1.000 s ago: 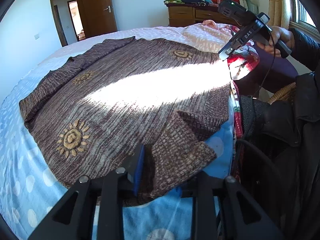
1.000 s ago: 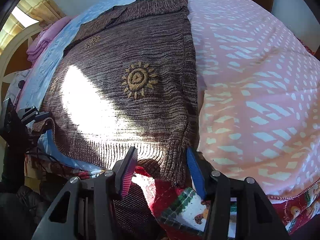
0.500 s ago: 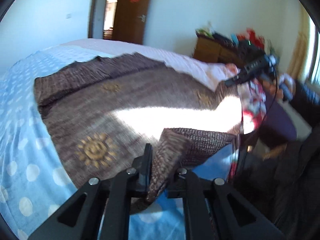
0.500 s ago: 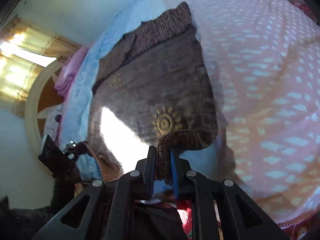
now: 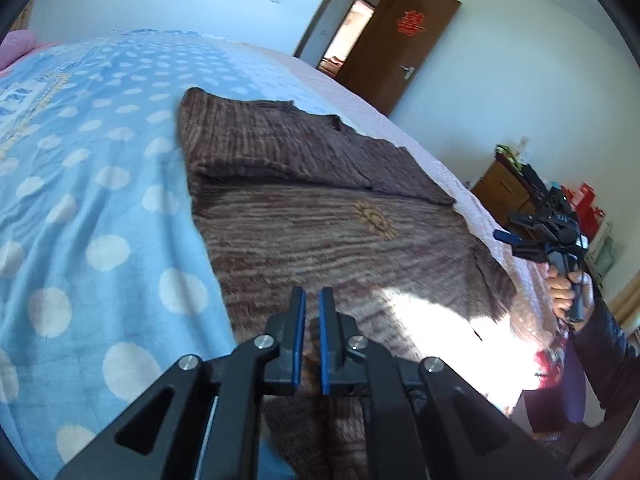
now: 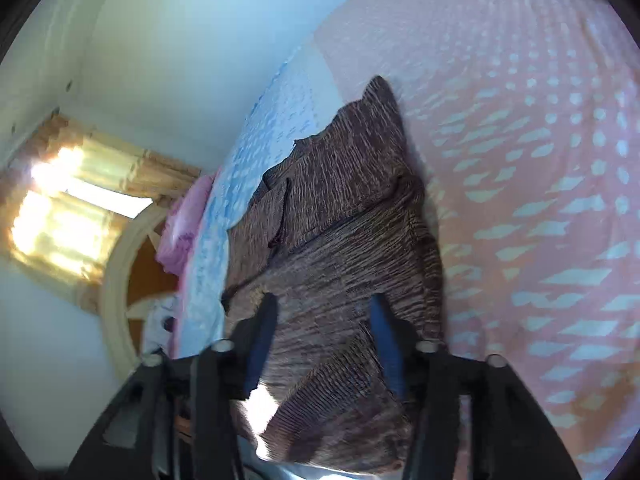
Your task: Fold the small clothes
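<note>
The sweater's [image 5: 320, 232] near hem, flat on the bed a second ago, has been carried forward over its body, doubling it. The right tool [image 6: 324, 344], clamped on the hem half a second ago, now stands spread apart. The left tool [image 5: 312, 344] has narrowed, possibly still pinching knit.

A red paper double-happiness sign [image 5: 411, 24] is pasted on the open brown wooden door [image 5: 400, 46], far ahead of the left jaws and up to their right. Small pale letters that look like "DAS" [image 5: 561, 219] stand on the black body of the right gripper [image 5: 505, 228], well off to the right of the left jaws; they are too small to be sure of. The right wrist view shows nothing readable.
</note>
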A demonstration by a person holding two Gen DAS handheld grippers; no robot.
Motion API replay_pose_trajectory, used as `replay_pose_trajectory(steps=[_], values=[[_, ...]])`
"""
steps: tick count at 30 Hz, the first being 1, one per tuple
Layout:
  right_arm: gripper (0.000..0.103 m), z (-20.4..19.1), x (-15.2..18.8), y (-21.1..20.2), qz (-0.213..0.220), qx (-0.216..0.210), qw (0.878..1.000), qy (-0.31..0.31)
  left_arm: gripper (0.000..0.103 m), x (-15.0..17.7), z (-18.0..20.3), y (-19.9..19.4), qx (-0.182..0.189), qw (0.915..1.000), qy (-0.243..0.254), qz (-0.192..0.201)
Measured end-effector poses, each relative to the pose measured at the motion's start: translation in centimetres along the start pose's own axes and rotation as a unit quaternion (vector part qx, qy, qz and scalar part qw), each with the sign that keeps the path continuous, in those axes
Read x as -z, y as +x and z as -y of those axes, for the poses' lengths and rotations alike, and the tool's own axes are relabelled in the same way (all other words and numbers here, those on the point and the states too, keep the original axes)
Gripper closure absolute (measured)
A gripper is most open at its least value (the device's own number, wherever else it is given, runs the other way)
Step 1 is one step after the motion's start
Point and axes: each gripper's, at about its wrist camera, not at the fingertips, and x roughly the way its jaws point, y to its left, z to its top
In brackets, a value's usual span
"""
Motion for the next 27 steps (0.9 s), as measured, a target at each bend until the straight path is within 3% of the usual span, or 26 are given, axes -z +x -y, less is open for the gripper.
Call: replay_pose_trajectory(steps=[2,5,6,11,17,23,24,25,27], values=[[0.048,-1.6,1.1,-0.5,-0.010,0.036,0.997,-0.069,0.081,0.3,0.4,-0.6,0.001,0.9999,0.017,0.000],[0.048,-3.5,3.3,-0.5,-0.020,0.095,0.984,-0.149,0.049,0.9,1.1,-1.4,-0.004,0.9991,0.042,-0.004],[0.048,-3.8,3.9,-0.4,-0.018,0.108,0.980,-0.165,0.043,1.0,1.3,-1.5,-0.006,0.9989,0.047,-0.003],[0.048,-4.9,6.0,0.7,-0.010,0.129,0.971,-0.201,0.041,2.2,2.3,-1.1,-0.016,0.9974,0.067,-0.021],[0.048,-6.1,7.2,1.8,-0.008,0.138,0.965,-0.223,0.043,3.5,4.3,0.2,-0.031,0.9926,0.112,-0.037],[0.048,-6.2,7.8,1.1,-0.001,0.166,0.956,-0.241,0.045,4.1,4.8,0.1,-0.054,0.9920,0.109,-0.033],[0.048,-6.0,7.8,0.9,0.003,0.170,0.955,-0.242,0.058,4.3,4.9,0.1,-0.053,0.9925,0.106,-0.031],[0.048,-6.0,7.8,0.7,0.006,0.174,0.954,-0.243,0.065,4.4,4.9,0.0,-0.057,0.9929,0.100,-0.029],[0.048,-5.9,7.8,0.6,0.008,0.184,0.950,-0.252,0.095,4.4,4.7,-0.1,-0.056,0.9942,0.088,-0.027]])
